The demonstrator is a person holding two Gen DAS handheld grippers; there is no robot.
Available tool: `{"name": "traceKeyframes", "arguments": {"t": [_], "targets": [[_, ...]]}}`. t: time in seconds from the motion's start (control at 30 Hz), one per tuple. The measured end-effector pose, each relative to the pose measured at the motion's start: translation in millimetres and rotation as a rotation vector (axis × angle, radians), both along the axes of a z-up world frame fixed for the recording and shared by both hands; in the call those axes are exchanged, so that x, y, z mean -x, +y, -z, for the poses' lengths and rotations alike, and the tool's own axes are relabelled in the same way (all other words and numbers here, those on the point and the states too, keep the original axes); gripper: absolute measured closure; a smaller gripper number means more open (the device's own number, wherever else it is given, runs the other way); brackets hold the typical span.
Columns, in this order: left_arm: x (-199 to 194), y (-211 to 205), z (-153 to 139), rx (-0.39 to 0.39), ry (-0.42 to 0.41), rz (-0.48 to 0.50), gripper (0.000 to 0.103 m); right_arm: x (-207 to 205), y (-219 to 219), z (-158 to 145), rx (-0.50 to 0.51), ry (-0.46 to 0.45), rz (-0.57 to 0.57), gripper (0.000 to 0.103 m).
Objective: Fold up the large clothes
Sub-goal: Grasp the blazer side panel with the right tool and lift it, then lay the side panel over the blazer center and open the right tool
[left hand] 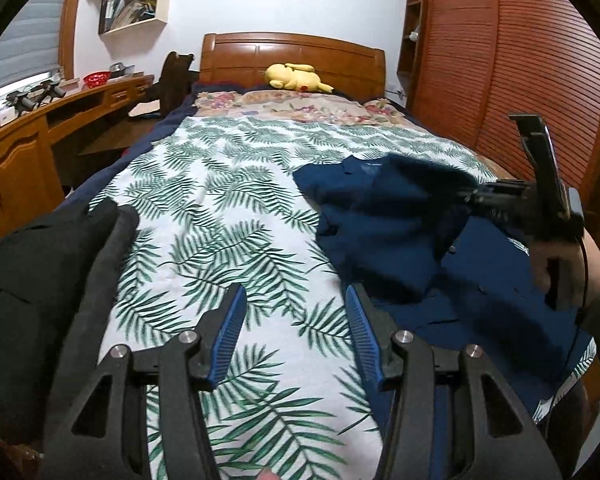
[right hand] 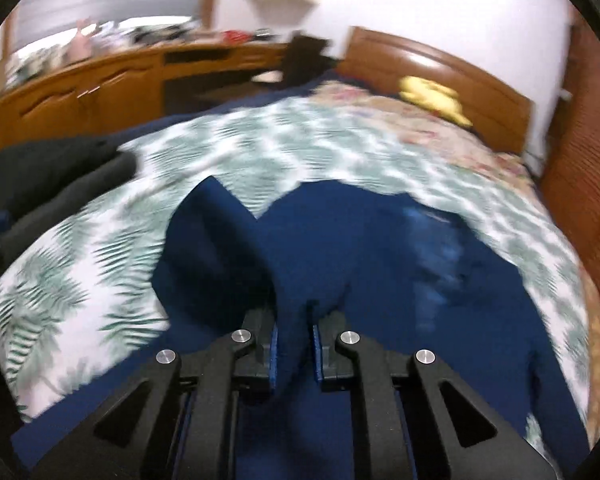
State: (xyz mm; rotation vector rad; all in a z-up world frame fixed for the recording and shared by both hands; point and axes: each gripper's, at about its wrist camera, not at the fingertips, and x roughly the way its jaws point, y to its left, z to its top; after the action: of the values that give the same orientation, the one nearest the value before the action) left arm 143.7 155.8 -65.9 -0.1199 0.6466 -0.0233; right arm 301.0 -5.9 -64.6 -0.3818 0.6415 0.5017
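a fold of the navy garment [right hand: 380, 248] is pinched in the right gripper [right hand: 294, 344] jaws above the bed [left hand: 228, 184], the left gripper [left hand: 296, 308] jaws are held wide open and empty, and the edge is best laid over evenly.

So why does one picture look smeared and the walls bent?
Right wrist view: motion blur smears the leaf-print bedspread and blue garment. Left wrist view: mostly sharp, only the right gripper blurs. Both: fisheye lenses curve the headboard.
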Motion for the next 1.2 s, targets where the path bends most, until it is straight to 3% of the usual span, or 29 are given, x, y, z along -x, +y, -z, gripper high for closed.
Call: {"name": "traceKeyframes", "arguments": {"t": [0.1,0.17,0.23,0.3,0.47,0.7,0.97,1.0,1.03,1.07,1.1,1.2], "targets": [[-5.1,-9.1,-0.5,-0.001,0.002,0.017,0.052,-31.2,-45.5,11.4,0.014,0.069,0.156,0.089],[-8.9,-15.0,-0.8,-0.003,0.002,0.028,0.052,-39.5,-62.3,20.3,0.046,0.082,0.217,0.077],[-12.9,-20.4,-1.1,-0.002,0.003,0.037,0.052,-40.6,-73.5,26.4,0.070,0.070,0.244,0.052],[-16.7,-25.7,-0.7,-0.001,0.005,0.043,0.052,-37.3,-79.2,28.2,0.062,0.065,0.236,0.047],[-26.5,-35.0,1.2,0.005,0.014,0.051,0.052,-24.0,-61.5,35.9,0.023,0.097,0.117,0.046],[-34.3,-43.7,3.3,0.004,0.020,0.062,0.052,-7.0,-13.6,75.7,0.043,0.191,-0.013,0.046],[-34.9,-45.5,3.0,0.002,0.019,0.064,0.052,-15.8,1.9,102.5,0.126,0.249,0.005,0.046],[-35.0,-45.5,3.2,0.001,0.020,0.063,0.052,-18.1,0.0,102.5,0.129,0.247,0.018,0.046],[-34.4,-45.2,3.8,0.001,0.020,0.064,0.052,-19.4,-2.2,101.6,0.126,0.245,0.021,0.056],[-34.8,-45.4,3.8,0.000,0.021,0.064,0.052,-20.5,-4.3,100.5,0.120,0.248,0.016,0.067],[-34.6,-45.4,4.1,-0.001,0.021,0.065,0.052,-20.7,-6.2,98.7,0.118,0.246,0.011,0.089],[-34.2,-45.9,4.3,-0.006,0.023,0.068,0.052,-16.9,-15.5,83.3,0.120,0.180,0.025,0.095]]}}
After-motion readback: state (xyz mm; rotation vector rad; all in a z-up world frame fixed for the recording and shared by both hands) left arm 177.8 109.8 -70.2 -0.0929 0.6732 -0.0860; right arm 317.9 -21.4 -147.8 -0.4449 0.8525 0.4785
